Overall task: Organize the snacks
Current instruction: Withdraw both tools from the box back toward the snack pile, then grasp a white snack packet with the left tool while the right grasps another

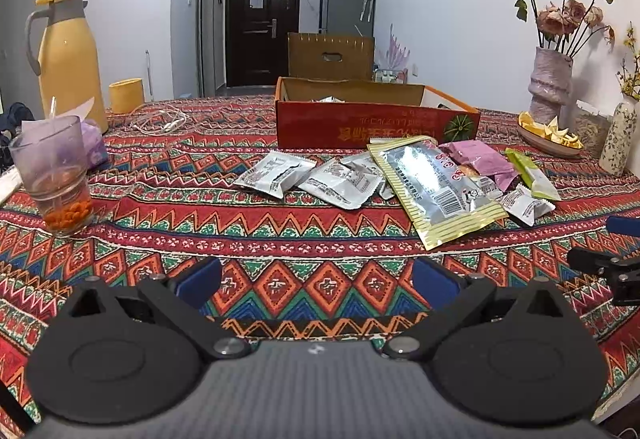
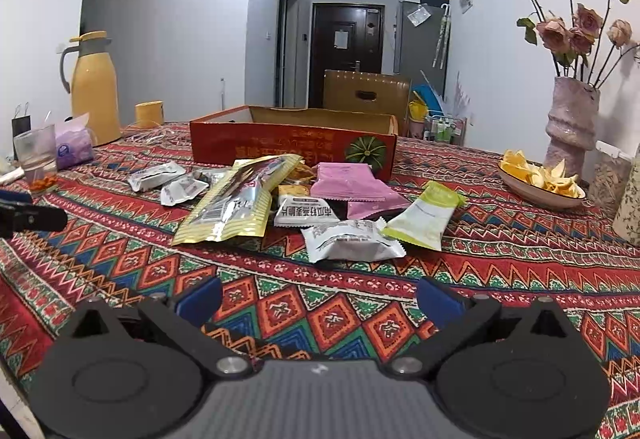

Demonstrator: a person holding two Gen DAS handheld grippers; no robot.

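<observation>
Both tools hover with jaws spread wide and empty over the patterned cloth (image 1: 304, 239): left gripper (image 1: 316, 283) has the snack packets (image 1: 400, 179) ahead to its right, right gripper (image 2: 318, 299) faces them straight ahead, red box (image 2: 292, 147) beyond.

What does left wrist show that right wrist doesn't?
Left wrist only: a silver packet already inside the red box, and the left tongs, open. Right wrist only: the white packet with printed characters under the pile, a black paper bag at far left, and the right tongs, open. Both: yellow thermos, gold-edged pouch, rose vase.
</observation>
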